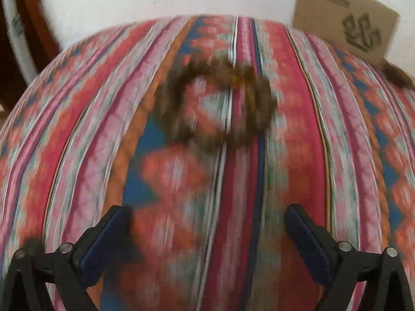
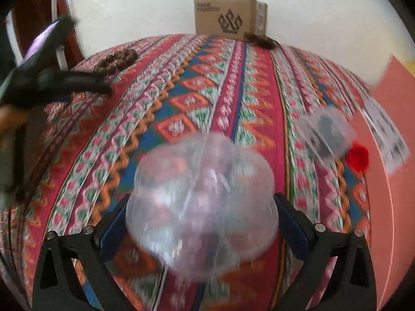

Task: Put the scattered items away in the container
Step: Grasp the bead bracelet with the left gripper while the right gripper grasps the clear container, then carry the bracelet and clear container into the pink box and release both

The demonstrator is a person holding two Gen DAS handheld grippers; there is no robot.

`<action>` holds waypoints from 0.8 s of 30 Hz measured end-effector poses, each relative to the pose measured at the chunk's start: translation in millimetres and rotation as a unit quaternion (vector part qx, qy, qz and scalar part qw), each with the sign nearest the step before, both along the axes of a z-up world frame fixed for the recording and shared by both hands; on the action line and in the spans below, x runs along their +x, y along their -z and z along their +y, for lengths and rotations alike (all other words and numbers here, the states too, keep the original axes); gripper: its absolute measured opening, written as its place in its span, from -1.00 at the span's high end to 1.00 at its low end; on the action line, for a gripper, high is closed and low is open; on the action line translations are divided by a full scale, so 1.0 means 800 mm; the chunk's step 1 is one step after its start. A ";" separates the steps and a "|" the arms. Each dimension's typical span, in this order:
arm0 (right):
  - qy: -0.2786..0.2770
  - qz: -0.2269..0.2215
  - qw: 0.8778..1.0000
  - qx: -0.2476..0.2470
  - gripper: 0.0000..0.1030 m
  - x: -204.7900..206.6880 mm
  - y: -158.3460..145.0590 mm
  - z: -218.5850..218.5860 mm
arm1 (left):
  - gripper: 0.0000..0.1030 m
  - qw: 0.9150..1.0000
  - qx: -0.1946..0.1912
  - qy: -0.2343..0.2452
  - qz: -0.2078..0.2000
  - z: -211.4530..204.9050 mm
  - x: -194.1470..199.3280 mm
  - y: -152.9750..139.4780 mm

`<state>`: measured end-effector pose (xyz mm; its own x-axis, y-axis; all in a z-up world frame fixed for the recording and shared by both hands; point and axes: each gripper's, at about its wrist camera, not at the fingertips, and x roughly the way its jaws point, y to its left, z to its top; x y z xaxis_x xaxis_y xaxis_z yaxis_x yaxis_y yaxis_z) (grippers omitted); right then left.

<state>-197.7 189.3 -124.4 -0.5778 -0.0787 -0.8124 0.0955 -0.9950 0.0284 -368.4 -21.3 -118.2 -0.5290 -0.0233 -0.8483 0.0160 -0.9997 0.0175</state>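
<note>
In the left wrist view a brown beaded bracelet [image 1: 218, 106] lies blurred on the patterned cloth [image 1: 77, 155], well ahead of my left gripper [image 1: 205, 223]. That gripper is open with nothing between its fingers. In the right wrist view a puffy clear plastic bag [image 2: 202, 204] fills the gap between the fingers of my right gripper [image 2: 202, 215]. The jaws stand wide apart and the bag is blurred against them. A second clear bag with something dark inside [image 2: 326, 134] and a red pom-pom [image 2: 358, 158] lie to the right. The bracelet [image 2: 116, 61] is far left, by the left gripper [image 2: 59, 77].
A cardboard box [image 2: 230, 18] stands at the far edge against the white wall, with a brown tuft [image 2: 262, 41] at its foot. A pink box with a white label [image 2: 389, 181] sits at the right edge. A wooden chair frame [image 1: 33, 26] is behind on the left.
</note>
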 end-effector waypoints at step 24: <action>-0.029 0.075 0.996 -0.047 -0.92 0.183 -0.093 0.002 | 0.66 0.984 0.104 0.092 0.109 0.031 0.339 -0.117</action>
<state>-51.1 190.7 -50.2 -0.6849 -0.1875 -0.7040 0.1630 -0.9813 0.1028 -97.6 3.7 -24.5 -0.6781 0.2522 -0.6904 -0.1852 -0.9676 -0.1715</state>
